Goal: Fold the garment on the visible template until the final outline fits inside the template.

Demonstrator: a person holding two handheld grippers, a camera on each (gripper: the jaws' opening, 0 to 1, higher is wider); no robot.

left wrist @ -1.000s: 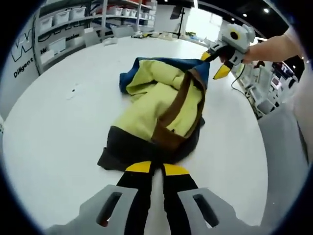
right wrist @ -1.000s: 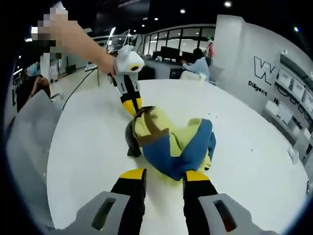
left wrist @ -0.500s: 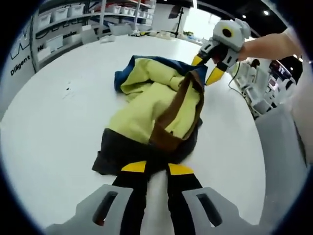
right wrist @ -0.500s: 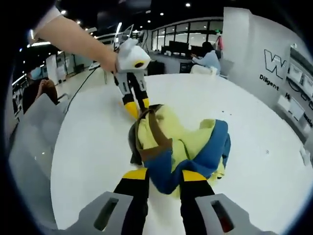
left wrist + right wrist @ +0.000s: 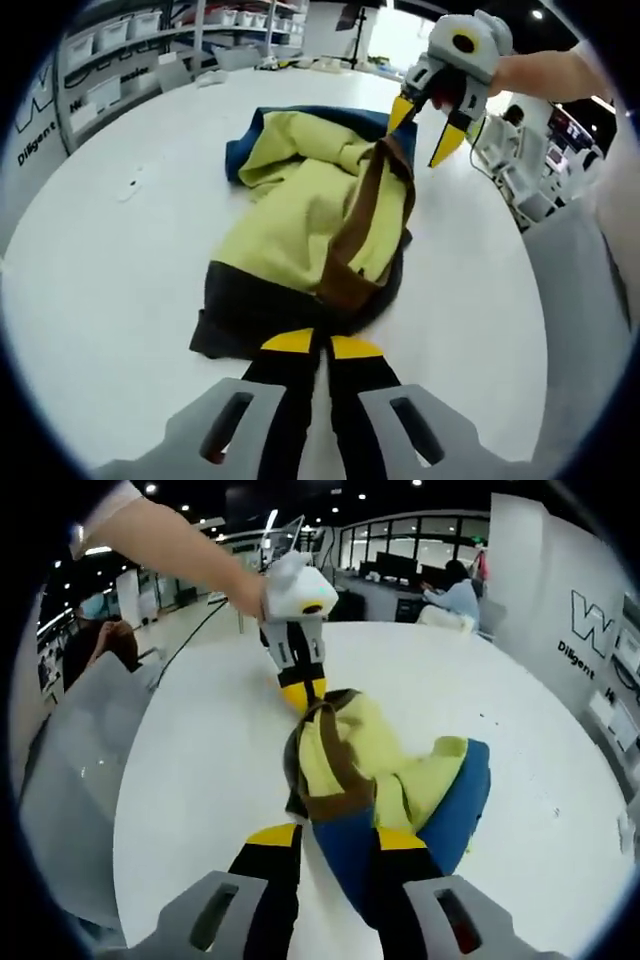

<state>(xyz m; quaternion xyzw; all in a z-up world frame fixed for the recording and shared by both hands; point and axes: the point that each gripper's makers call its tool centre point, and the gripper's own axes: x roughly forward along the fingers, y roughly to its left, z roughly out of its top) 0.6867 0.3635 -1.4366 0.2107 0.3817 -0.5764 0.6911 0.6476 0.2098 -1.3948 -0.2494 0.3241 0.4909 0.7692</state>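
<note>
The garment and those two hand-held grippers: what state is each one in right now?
Garment: crumpled in a heap on the white table, not yet folded; yellow lining, blue shell and brown band showing.
Left hand-held gripper: shut on the garment's dark edge.
Right hand-held gripper: open, jaws on either side of the garment's blue end.

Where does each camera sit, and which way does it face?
Left gripper view: rides on the left gripper, jaws closed at the garment's dark hem, facing the right gripper across the white table; a hand holds that gripper.
Right gripper view: rides on the right gripper, jaws apart around the blue end, facing the left gripper; a forearm shows.
Shared: garment, table, the opposite gripper.
</note>
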